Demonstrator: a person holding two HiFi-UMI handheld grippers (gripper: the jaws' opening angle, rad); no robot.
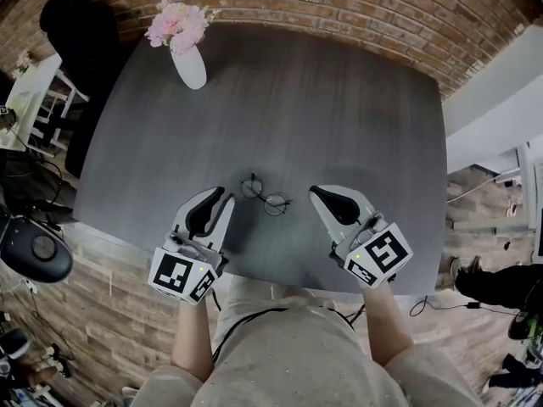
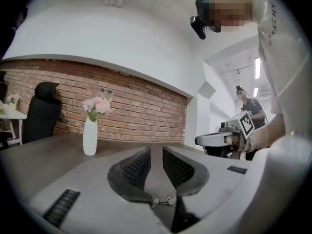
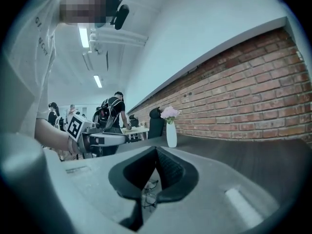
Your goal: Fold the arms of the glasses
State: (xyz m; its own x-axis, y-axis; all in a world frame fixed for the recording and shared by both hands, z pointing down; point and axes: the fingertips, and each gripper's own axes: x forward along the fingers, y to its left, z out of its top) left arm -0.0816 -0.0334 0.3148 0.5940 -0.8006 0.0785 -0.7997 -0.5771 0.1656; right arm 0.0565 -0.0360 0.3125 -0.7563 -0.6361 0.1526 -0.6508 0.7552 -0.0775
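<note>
Left tool and right tool flank glasses near table edge.

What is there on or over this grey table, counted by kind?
Round-rimmed glasses: 1
White vase with pink flowers: 1
Hand-held grippers: 2, the left gripper and the right gripper
Total: 4
</note>
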